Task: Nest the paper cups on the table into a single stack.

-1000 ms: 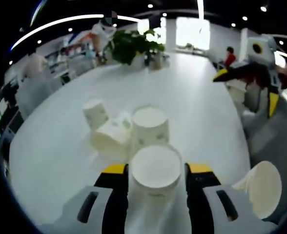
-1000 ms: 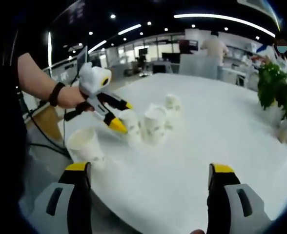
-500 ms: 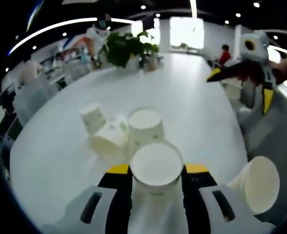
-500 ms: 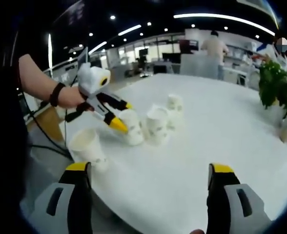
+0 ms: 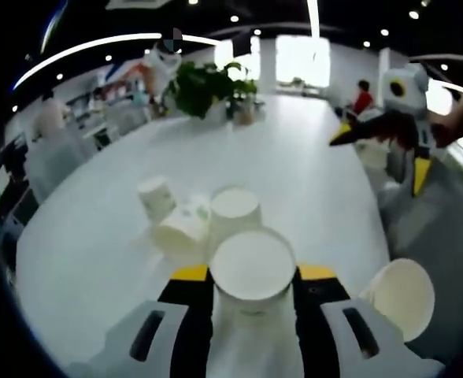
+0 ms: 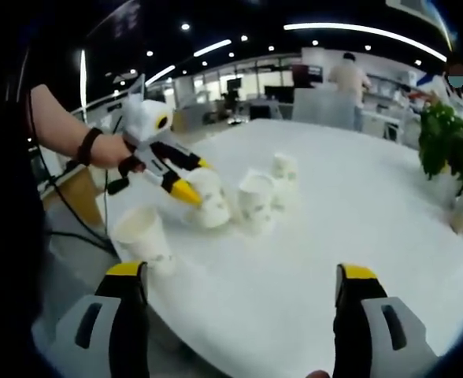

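Your left gripper (image 5: 251,277) pinches a paper cup (image 5: 252,266) mouth-up just short of the standing cup (image 5: 235,211), apparently to seat it there, while your right gripper (image 6: 243,282) waits spread wide over the table (image 6: 357,205).

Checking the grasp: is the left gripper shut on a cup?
Yes. The left gripper has both jaws pressed against the sides of a paper cup.

A white table (image 6: 357,228) carries scattered paper cups (image 6: 257,202) and potted plants (image 5: 204,85).
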Motion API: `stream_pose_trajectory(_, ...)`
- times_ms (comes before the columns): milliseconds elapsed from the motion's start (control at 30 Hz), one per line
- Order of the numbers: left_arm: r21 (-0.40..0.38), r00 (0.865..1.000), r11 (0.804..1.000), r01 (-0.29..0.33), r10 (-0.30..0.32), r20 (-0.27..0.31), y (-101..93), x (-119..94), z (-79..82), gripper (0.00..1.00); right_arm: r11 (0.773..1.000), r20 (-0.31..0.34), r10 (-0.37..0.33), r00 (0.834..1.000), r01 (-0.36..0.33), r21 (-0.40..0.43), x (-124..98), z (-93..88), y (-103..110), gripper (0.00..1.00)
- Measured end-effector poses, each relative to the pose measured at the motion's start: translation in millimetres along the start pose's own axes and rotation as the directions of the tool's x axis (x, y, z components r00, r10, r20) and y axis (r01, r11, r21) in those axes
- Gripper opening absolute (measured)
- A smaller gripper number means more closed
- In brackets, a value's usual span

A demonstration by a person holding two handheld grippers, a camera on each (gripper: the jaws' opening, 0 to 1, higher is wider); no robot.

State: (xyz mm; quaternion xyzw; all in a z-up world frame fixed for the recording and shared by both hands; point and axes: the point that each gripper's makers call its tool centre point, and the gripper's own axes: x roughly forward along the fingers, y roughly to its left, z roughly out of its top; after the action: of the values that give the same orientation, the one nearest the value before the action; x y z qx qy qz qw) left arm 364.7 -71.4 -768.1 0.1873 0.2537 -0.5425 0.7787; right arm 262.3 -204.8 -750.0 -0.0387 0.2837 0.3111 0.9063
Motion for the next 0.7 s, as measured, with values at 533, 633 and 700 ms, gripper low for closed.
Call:
stream_pose_trajectory(533,-0.092,0.992,0.996,-0.020,0.031,0.122,7.3,-29,32.9,0.37,0.999,0.016,-0.033,0.999,0.033,-0.023,-7,8.8,2,0.97)
stream_pose_trajectory(633,-0.066,0.989,0.998,-0.019,0.029,0.144,2.7,-34,37.8,0.37,0.999,0.021,-0.037,0.999,0.037,-0.032,-7,11.9,3,0.97)
stream_pose_trajectory(700,-0.057,0.988,0.998,-0.012,0.020,0.155,-1.1,-39,41.6,0.37,0.999,0.020,-0.036,0.999,0.037,-0.037,-6,12.6,4,0.97)
